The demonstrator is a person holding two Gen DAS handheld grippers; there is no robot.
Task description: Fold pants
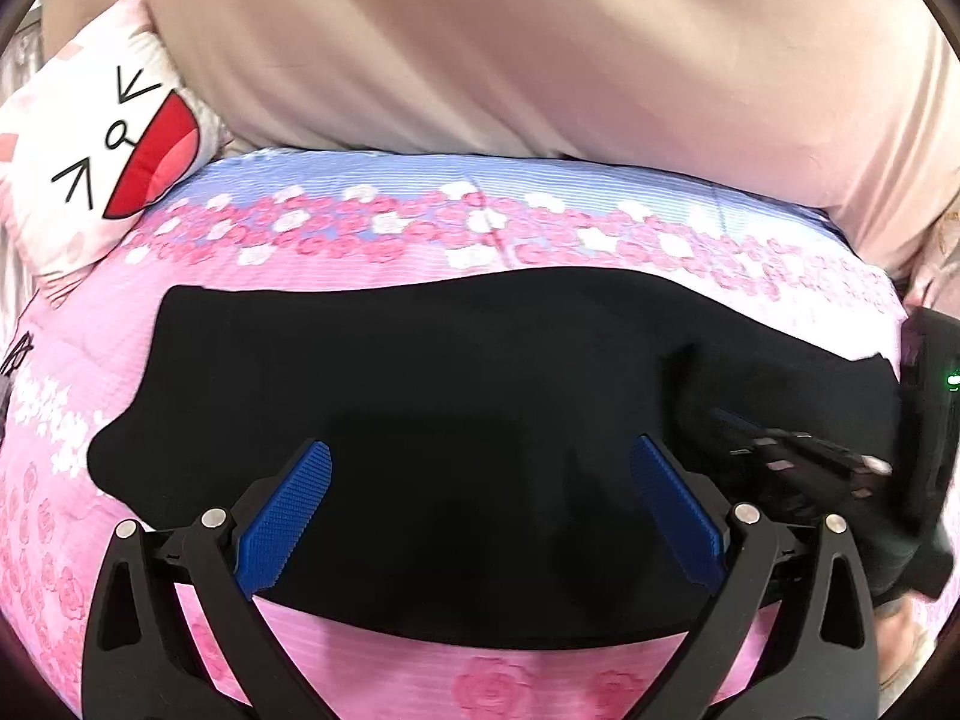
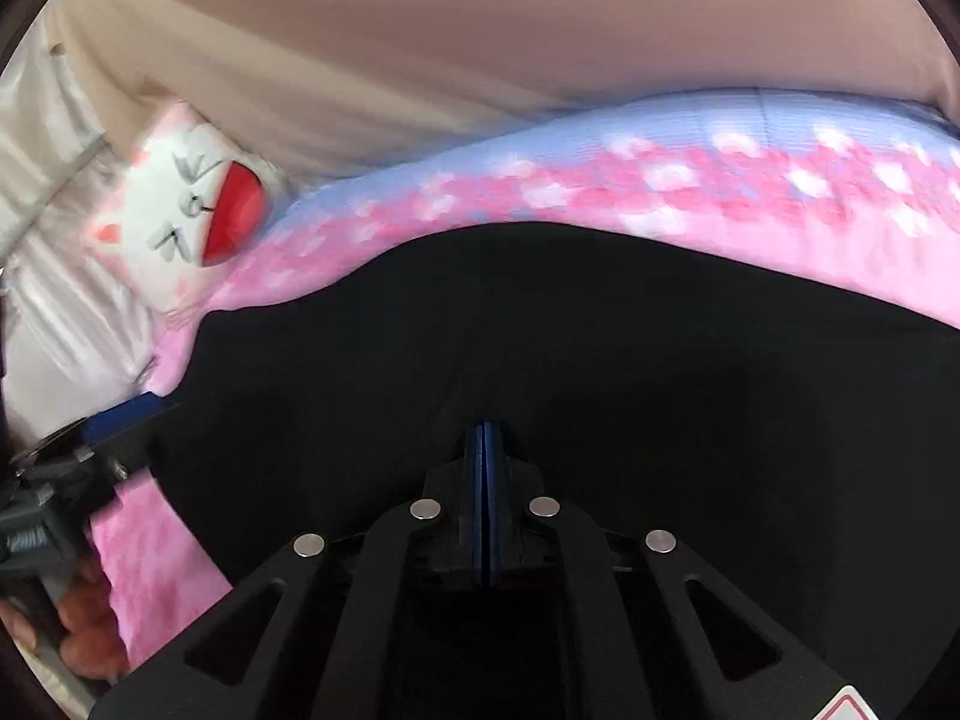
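Black pants (image 1: 456,372) lie spread on a pink flowered bedspread (image 1: 372,222). My left gripper (image 1: 480,468) hovers over their near edge with its blue pads (image 1: 288,516) wide apart and nothing between them. My right gripper (image 2: 486,438) is low over the pants (image 2: 600,330), its blue pads pressed together; I cannot tell whether cloth is pinched between them. The right gripper also shows at the right edge of the left wrist view (image 1: 840,462). The left gripper shows at the left edge of the right wrist view (image 2: 114,432).
A white cat-face pillow (image 1: 102,162) with a red mouth lies at the bed's far left; it also shows in the right wrist view (image 2: 186,216). A beige sheet or headboard cover (image 1: 510,42) rises behind the bed. The person's hand (image 2: 84,618) holds the left gripper.
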